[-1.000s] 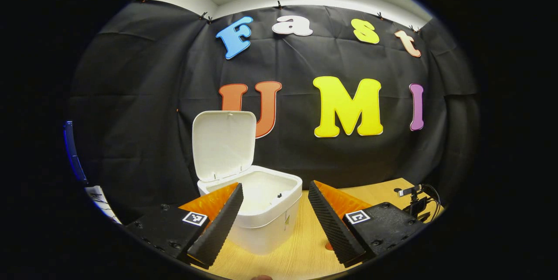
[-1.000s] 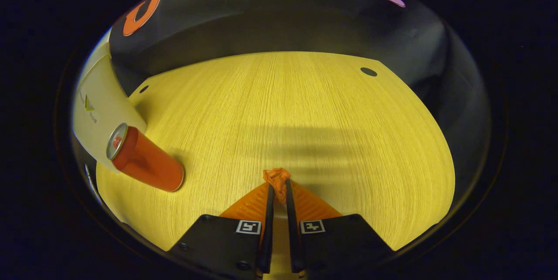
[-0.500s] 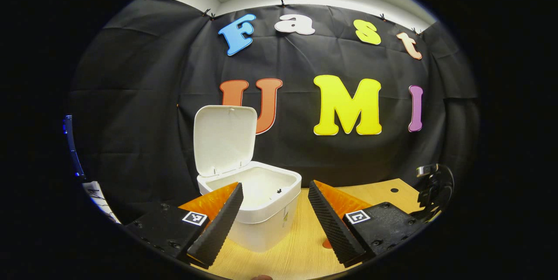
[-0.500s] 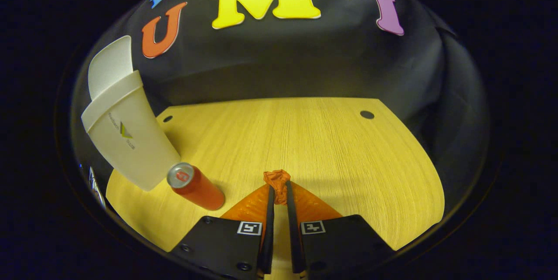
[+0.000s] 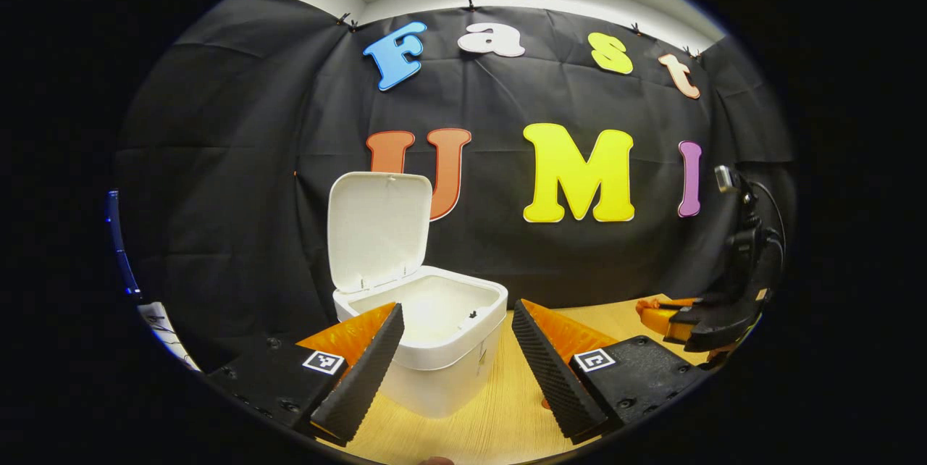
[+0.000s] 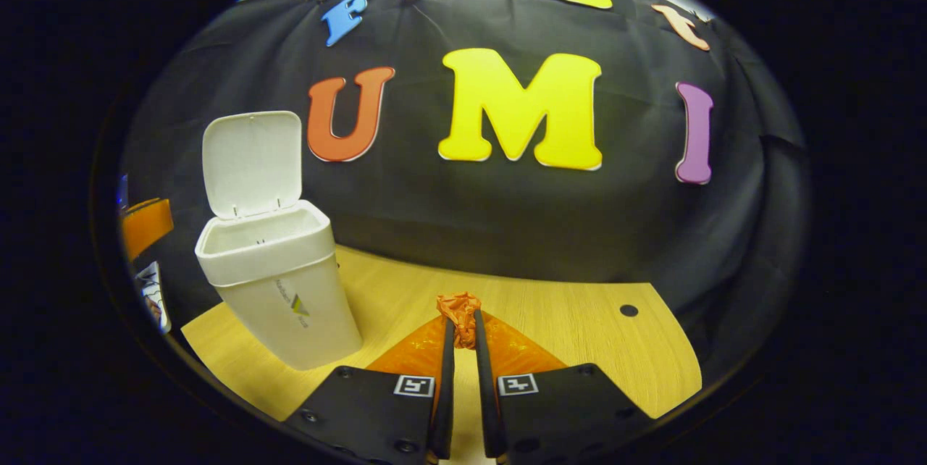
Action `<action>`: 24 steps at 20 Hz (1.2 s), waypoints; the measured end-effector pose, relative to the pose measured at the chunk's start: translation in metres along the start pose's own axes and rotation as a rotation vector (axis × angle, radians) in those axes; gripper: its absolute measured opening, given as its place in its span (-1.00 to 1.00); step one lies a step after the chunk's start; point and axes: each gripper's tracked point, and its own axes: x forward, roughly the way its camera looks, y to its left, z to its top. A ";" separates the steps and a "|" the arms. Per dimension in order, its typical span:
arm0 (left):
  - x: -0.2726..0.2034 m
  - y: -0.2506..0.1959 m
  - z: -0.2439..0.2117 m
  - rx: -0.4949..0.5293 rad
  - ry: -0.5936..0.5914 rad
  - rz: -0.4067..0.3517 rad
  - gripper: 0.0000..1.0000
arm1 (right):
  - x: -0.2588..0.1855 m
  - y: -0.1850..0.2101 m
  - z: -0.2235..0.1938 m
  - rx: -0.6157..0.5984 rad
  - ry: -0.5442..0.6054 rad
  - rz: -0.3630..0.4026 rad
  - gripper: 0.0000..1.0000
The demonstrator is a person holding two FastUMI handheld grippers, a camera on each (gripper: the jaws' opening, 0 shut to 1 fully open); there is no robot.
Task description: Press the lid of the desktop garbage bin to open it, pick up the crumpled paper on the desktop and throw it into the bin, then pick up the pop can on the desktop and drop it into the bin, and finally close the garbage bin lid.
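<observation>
The white bin (image 5: 434, 371) stands on the wooden desk with its lid (image 5: 376, 229) upright and open. My left gripper (image 5: 458, 349) hovers open just in front of it, with nothing between its fingers. A small red sliver (image 5: 544, 403) peeks out from behind one finger; I cannot tell what it is. My right gripper (image 6: 462, 321) is shut on the crumpled orange paper (image 6: 460, 307) and is raised above the desk, to the right of the bin (image 6: 282, 291). The bin's lid (image 6: 252, 161) stands open. The right gripper (image 5: 713, 320) also appears at the far right of the left gripper view.
The wooden desk (image 6: 565, 320) has a small round hole (image 6: 628, 310) near its back right corner. The black cloth wall stands close behind the bin. The left gripper's orange side (image 6: 145, 224) shows at the left edge of the right gripper view.
My right gripper has lifted with the paper and tilted up toward the bin; the red can has slid out of its view. The left gripper has barely moved.
</observation>
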 end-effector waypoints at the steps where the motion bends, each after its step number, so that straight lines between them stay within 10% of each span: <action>1: -0.001 0.002 0.001 0.003 -0.003 -0.001 0.98 | -0.001 0.012 0.010 -0.006 -0.018 0.016 -0.65; 13: 0.000 0.033 0.013 0.011 -0.032 -0.053 0.97 | 0.024 0.133 0.091 -0.038 -0.118 0.164 -0.66; 24: 0.000 0.068 0.015 0.034 -0.047 -0.045 0.97 | 0.069 0.241 0.071 -0.051 -0.023 0.427 -0.60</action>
